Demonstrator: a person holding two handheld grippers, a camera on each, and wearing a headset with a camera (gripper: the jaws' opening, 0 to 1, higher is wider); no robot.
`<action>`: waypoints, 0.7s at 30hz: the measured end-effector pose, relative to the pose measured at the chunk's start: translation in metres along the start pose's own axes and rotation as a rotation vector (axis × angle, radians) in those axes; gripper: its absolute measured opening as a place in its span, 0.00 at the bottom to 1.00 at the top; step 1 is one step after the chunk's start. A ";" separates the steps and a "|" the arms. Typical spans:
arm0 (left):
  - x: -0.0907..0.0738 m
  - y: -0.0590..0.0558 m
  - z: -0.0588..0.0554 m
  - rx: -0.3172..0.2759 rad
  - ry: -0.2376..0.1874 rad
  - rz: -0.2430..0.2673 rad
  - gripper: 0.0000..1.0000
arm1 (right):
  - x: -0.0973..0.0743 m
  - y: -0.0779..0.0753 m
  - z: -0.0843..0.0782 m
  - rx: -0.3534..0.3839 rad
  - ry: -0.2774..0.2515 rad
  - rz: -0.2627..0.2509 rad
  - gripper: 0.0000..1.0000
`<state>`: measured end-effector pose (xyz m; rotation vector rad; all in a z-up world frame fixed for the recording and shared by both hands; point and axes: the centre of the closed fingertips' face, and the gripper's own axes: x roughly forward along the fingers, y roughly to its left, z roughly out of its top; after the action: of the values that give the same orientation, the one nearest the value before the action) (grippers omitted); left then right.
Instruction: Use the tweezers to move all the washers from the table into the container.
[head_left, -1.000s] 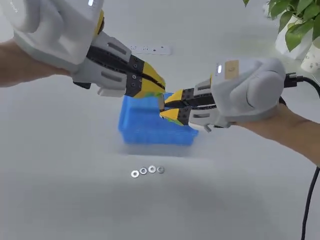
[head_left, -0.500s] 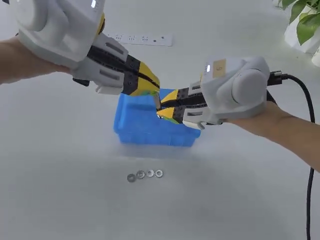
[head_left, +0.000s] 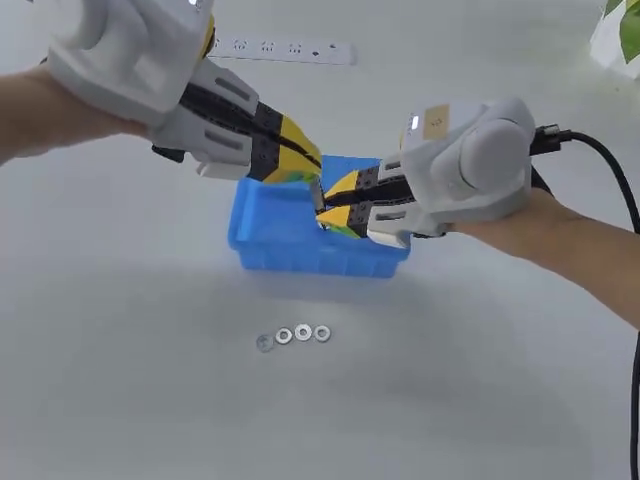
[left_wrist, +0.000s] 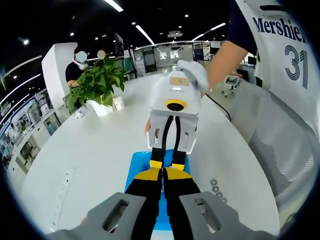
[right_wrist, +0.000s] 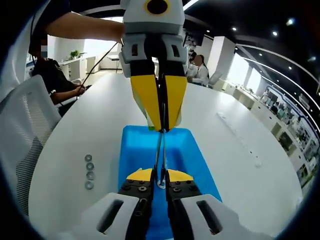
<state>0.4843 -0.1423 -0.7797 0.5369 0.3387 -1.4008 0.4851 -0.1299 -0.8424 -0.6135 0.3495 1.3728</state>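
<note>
Tweezers (right_wrist: 160, 150) bridge the 2 grippers above the blue container (head_left: 300, 258); the left gripper (head_left: 314, 170) has its yellow jaws pressed together on the back end; the right gripper (head_left: 326, 208) has its jaws drawn to a narrow slit about the tips, so the 2 thin legs lie almost touching; a small pale ring shows at the tips in the right gripper view, but whether it is a washer I cannot tell. 4 washers (head_left: 293, 335) lie in a short row on the white table (head_left: 120, 380), near the container's front wall and apart from it.

The step in hand looks like a hand-over or a re-grip of the tool over the box; to do it well, 1 gripper should hold a firm pinch while the other loosens, never both at once; the squeezing jaws belong partway along the legs, not at the tips, so the tips are free to reach a washer; any release is best made low inside the walls.

The long axis runs straight from 1 gripper to the other, along the right gripper's own line; the tips point toward the right gripper and slightly down into the container.
</note>
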 end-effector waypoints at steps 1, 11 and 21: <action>0.000 0.000 -0.001 -0.004 0.000 -0.001 0.05 | 0.001 0.000 -0.001 0.002 0.003 0.001 0.09; 0.006 -0.003 -0.004 -0.016 0.008 -0.011 0.05 | 0.002 0.005 -0.006 0.029 0.013 0.015 0.09; 0.005 -0.004 -0.005 -0.003 0.026 -0.007 0.05 | 0.000 0.004 -0.002 0.007 0.007 -0.005 0.10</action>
<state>0.4818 -0.1441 -0.7865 0.5517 0.3637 -1.4011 0.4815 -0.1304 -0.8449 -0.6134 0.3581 1.3646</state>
